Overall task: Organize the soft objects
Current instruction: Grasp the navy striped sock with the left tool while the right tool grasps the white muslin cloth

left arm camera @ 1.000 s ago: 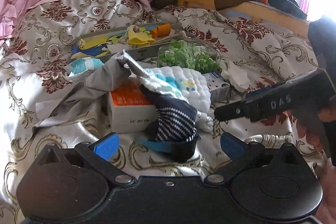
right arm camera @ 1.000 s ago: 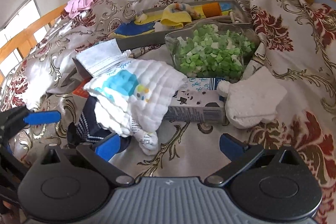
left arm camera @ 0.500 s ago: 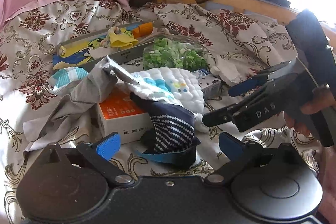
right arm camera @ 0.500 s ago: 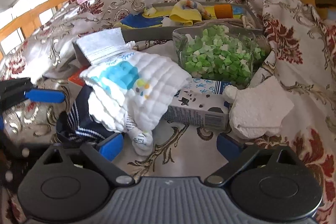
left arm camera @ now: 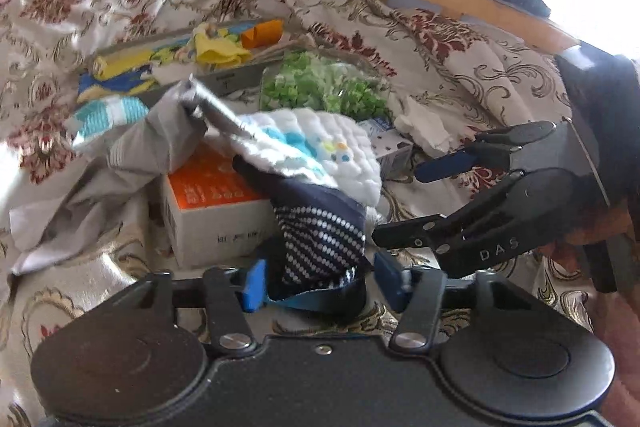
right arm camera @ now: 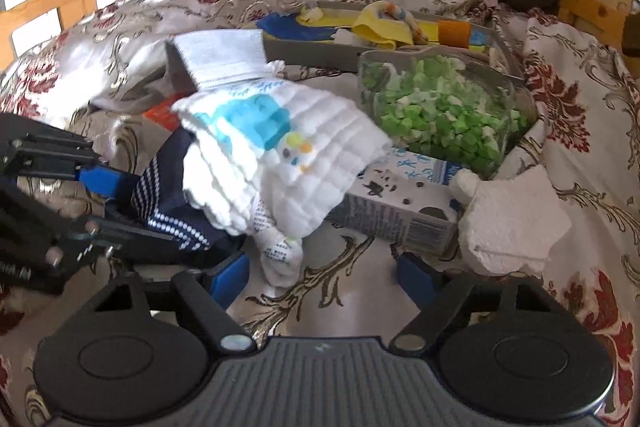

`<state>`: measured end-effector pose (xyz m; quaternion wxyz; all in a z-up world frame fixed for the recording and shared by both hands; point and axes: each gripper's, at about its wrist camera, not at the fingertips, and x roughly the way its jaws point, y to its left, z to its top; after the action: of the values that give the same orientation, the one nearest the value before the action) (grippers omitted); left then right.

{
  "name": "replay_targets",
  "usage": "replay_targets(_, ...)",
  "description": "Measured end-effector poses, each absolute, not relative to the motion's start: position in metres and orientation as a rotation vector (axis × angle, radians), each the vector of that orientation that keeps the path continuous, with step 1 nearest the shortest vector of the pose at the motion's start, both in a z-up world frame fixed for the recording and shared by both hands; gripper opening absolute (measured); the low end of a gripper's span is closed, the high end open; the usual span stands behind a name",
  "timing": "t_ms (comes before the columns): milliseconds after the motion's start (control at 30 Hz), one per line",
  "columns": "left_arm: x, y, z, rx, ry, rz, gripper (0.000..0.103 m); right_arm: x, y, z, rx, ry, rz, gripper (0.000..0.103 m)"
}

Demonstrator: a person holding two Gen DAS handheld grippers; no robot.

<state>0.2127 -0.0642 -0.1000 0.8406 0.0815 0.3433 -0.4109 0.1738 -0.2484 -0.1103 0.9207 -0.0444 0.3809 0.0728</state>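
A navy dotted sock (left arm camera: 320, 239) lies on the bed under a white quilted cloth (left arm camera: 316, 143) with a blue print. My left gripper (left arm camera: 320, 287) has its blue pads on either side of the sock's near end, closing in but still with a gap. The sock (right arm camera: 168, 203) and cloth (right arm camera: 280, 151) also show in the right wrist view. My right gripper (right arm camera: 324, 275) is open and empty, just in front of the cloth's hanging corner. It shows at the right of the left wrist view (left arm camera: 440, 195). A grey garment (left arm camera: 132, 163) lies to the left.
An orange-and-white box (left arm camera: 216, 211) sits under the clothes. A clear tub of green foam bits (right arm camera: 440, 107), a small printed carton (right arm camera: 404, 199), a white foam piece (right arm camera: 512, 223) and a grey tray of yellow and blue items (right arm camera: 360, 31) lie behind. Floral bedspread (right arm camera: 580, 107) all around.
My left gripper moved forward and its pads narrowed around the navy sock. My right gripper came closer to the white cloth, and its jaws narrowed a little.
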Motion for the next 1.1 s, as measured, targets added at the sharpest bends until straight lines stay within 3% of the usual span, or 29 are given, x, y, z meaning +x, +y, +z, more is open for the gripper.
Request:
replay_targets(167,0.218,-0.062,-0.104,0.112,0.765,-0.840,0.042,0.172,-0.239,-0.113,-0.141,0.754,0.164,0.074)
replay_targets(333,0.220,-0.058,-0.103,0.070,0.788,-0.810,0.027,0.175,-0.234,-0.117,-0.174,0.758,0.183,0.055)
replay_targets(433,0.219,-0.054,-0.104,0.045,0.803,-0.771,0.020,0.176,-0.231,-0.117,-0.177,0.748,0.189,0.052)
replay_targets(567,0.217,-0.050,-0.105,-0.007,0.823,-0.705,0.015,0.180,-0.229,-0.118,-0.178,0.740,0.200,0.043)
replay_targets(667,0.215,-0.050,-0.104,-0.046,0.826,-0.655,0.011,0.179,-0.225,-0.118,-0.194,0.739,0.221,0.026)
replay_targets(967,0.192,-0.036,-0.102,-0.248,0.822,-0.392,0.010,0.169,-0.217,-0.109,-0.254,0.718,0.210,0.020)
replay_targets(1100,0.180,-0.034,-0.099,-0.206,0.785,-0.305,0.009,0.157,-0.203,-0.108,-0.393,0.678,0.179,0.018)
